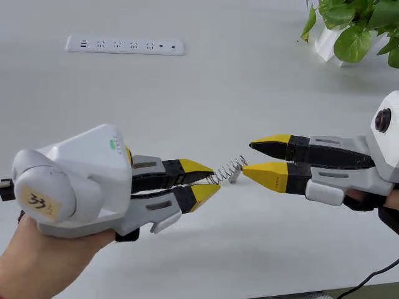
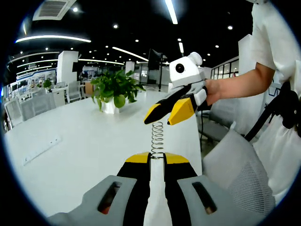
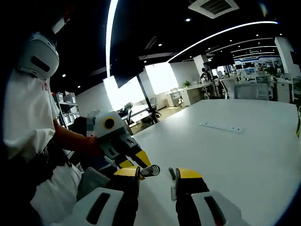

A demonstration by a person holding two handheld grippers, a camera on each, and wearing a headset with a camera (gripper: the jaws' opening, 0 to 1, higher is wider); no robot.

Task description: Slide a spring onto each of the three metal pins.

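Nearest the person, the left tool (image 1: 215, 179) was clamped shut on one end of a spring (image 1: 228, 169). The spring stuck out past the yellow tips, raised off the table (image 1: 187, 93) and pointing at the other tool. In the left gripper view the spring (image 2: 157, 138) rose straight up from between that tool's own closed jaws.

Just beyond the spring's free end was the right tool (image 1: 247, 159). Its jaws were apart and held nothing, and they flanked the last coils without touching them. In the right gripper view its own jaws stood wide at the bottom, with the left tool (image 3: 139, 165) and its spring (image 3: 151, 170) ahead of them.

Under the spring a small grey piece (image 1: 234, 177) lay on the table. It may have been a pin or another spring; it was too small to tell. Farther off were a power strip (image 1: 124, 45) and a potted plant (image 1: 355, 28).

The step in hand looked like an early one. A spring had been picked up and presented, but it sat on no pin, and no pin was plainly in a jaw.

The next move seemed to call for the right tool to take up a pin, line it up with the spring's open end, and push it straight down the coil. The left tool would need to hold firm meanwhile so the spring did not bend aside.
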